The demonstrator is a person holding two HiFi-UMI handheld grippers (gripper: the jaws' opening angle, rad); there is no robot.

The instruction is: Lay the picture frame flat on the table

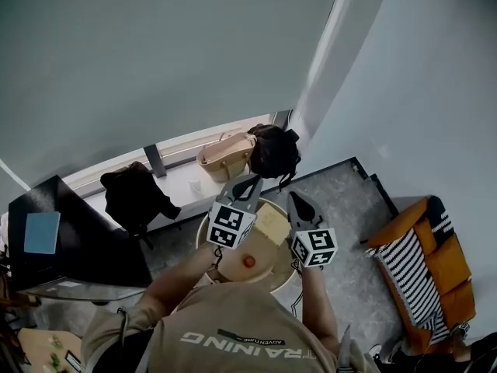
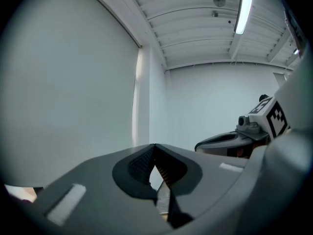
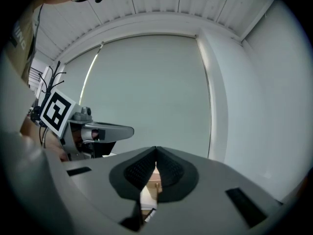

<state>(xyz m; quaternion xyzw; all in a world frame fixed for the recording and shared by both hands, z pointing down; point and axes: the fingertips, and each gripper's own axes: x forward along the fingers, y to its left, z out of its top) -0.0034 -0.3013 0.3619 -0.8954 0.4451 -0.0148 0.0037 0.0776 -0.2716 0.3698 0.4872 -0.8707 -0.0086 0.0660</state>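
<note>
A pale grey roller blind (image 1: 155, 53) fills the space beyond the round table (image 1: 268, 264), well behind it. To the table's left stands a black cabinet (image 1: 70, 231); well off to its right is an orange sofa (image 1: 435, 270) with a striped cushion. The person, in a tan shirt (image 1: 225, 325), stands at the table's near edge. On the window sill behind the table sit a black bag (image 1: 136, 196), a tan handbag (image 1: 225, 155) and a dark bag (image 1: 273, 150). The picture frame (image 1: 272, 224), a light tan square, is on the table top towards its far side; whether it stands or lies flat cannot be told from here. The left gripper (image 1: 255, 179) reaches over the table's far left edge, just left of the frame, its jaws pressed together with nothing between them. The right gripper (image 1: 293, 196) hangs just right of the frame, jaws likewise closed and empty. A small red thing (image 1: 248, 261) lies near the table's middle
</note>
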